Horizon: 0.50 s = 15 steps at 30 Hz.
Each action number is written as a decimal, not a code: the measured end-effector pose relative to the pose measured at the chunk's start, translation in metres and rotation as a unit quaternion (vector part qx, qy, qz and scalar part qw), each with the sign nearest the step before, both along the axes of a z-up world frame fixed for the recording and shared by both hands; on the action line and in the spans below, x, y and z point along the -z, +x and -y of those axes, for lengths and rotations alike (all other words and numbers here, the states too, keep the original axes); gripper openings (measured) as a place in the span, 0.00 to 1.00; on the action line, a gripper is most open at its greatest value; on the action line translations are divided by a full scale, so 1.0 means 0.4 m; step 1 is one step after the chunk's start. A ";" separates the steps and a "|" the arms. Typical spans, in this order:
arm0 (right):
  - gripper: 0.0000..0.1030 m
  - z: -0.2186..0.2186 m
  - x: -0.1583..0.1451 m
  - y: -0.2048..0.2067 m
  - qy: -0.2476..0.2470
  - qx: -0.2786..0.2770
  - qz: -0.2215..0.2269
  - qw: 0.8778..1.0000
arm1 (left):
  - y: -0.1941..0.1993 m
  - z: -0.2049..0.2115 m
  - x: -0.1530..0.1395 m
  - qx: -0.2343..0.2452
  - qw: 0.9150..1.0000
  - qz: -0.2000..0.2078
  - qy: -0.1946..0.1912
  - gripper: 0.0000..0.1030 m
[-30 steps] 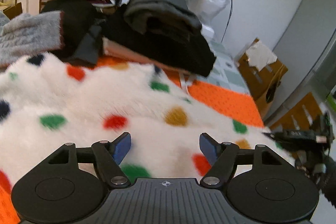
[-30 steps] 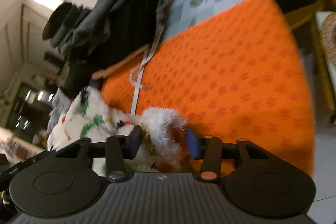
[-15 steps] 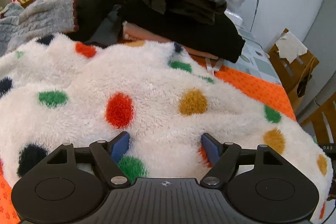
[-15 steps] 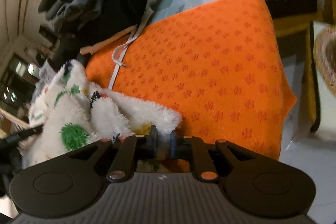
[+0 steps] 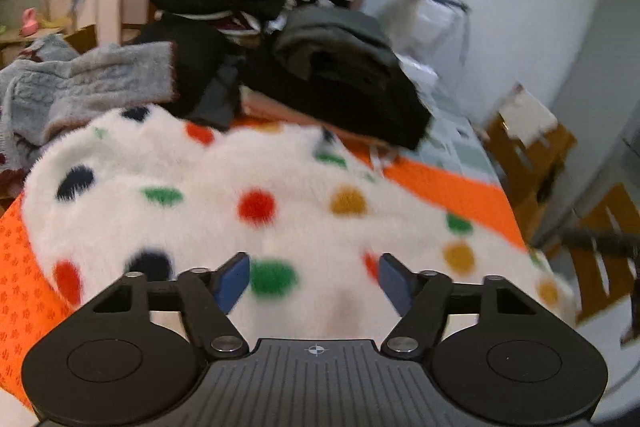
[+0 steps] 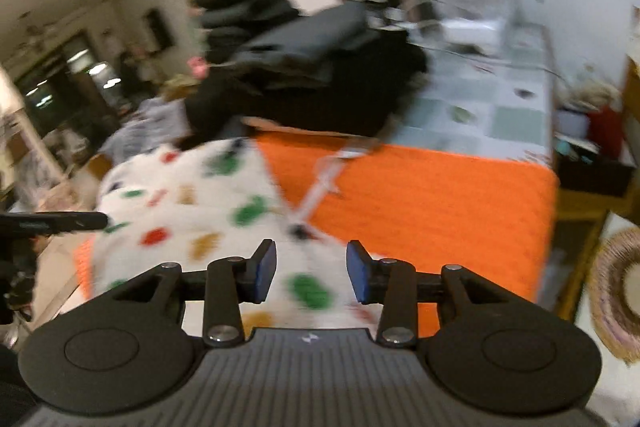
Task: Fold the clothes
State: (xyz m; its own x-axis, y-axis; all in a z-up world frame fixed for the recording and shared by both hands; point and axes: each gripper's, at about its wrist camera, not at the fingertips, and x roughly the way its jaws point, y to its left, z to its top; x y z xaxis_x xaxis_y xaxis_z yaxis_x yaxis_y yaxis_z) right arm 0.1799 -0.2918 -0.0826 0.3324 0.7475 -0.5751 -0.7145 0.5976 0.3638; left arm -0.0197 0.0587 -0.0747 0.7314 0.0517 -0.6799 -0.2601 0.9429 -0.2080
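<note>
Fleece (image 5: 280,187) below the open left claw (image 5: 314,277).

No readable text, labels, brands or numbers; both views blurred, small markings illegible.

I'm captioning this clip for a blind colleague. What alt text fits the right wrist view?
The right gripper, jaws open and just widened with nothing between them, hovers over a fluffy white polka-dot garment lying on an orange cloth. Behind lies a heap of dark folded clothes; the frame is motion-blurred.
</note>
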 end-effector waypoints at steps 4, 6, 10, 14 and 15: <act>0.43 -0.073 0.001 -0.054 -0.023 -0.052 0.017 0.998 | -0.014 0.033 0.056 0.034 0.999 -0.024 0.004 0.43; 0.43 -0.098 0.017 -0.072 -0.031 -0.075 0.017 0.997 | -0.008 0.021 0.094 0.021 0.999 -0.034 -0.013 0.43; 0.43 -0.142 0.084 -0.100 -0.073 -0.093 0.024 0.993 | -0.002 -0.011 0.171 -0.007 0.998 -0.038 -0.051 0.43; 0.44 -0.150 0.142 -0.111 -0.085 -0.093 0.032 0.992 | -0.011 -0.018 0.188 -0.015 0.998 -0.017 -0.063 0.44; 0.44 -0.153 0.141 -0.112 -0.087 -0.093 0.033 0.991 | -0.017 -0.018 0.180 -0.017 0.998 -0.010 -0.065 0.44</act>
State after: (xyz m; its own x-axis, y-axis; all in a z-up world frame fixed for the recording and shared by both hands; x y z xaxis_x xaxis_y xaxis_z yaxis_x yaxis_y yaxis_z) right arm 0.1349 -0.2307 -0.1391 0.2399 0.6906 -0.6823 -0.8372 0.5030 0.2148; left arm -0.0263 0.0659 -0.1469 0.7164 -0.0133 -0.6976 -0.2979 0.8983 -0.3230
